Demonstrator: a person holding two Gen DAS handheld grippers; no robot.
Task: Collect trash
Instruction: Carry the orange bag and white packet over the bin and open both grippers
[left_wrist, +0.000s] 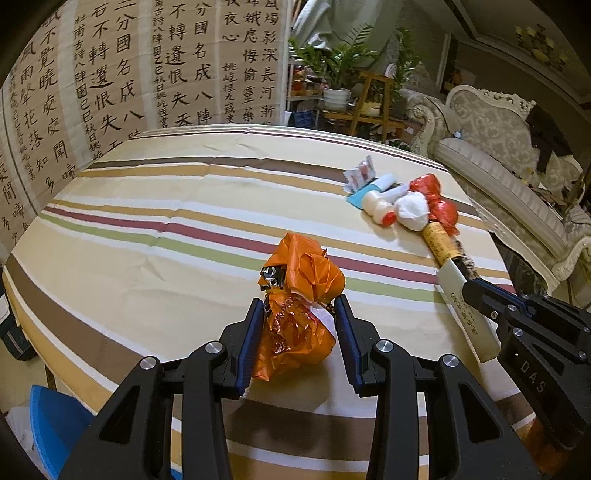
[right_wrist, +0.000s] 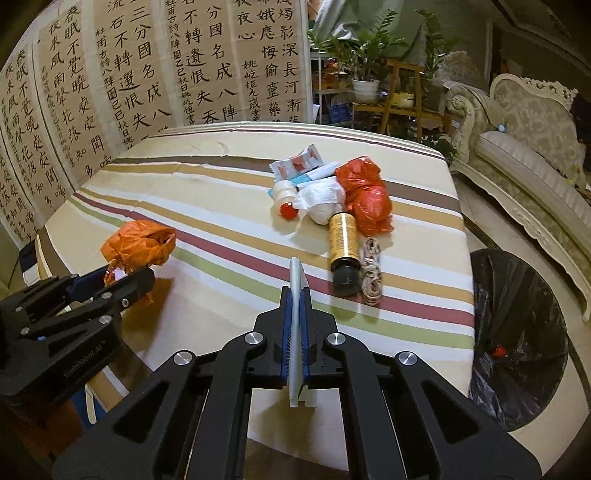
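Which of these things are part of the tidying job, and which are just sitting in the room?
Part of the job:
- orange bag in left tool
- flat white packet in right tool
- trash pile on the table
- black-lined bin

Just there:
- striped tablecloth
- sofa
- potted plants
- calligraphy sheets

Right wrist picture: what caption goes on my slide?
Right gripper pinching a flat white card above the striped tablecloth, trash pile ahead.

A round table's striped cloth (left_wrist: 155, 206) fills the middle of both views. Calligraphy panels (left_wrist: 122, 66) cover the upper left, and potted plants (right_wrist: 364, 48) on a wooden stand (right_wrist: 397, 96) sit at top centre. An ornate pale sofa (right_wrist: 532, 140) runs along the right edge.
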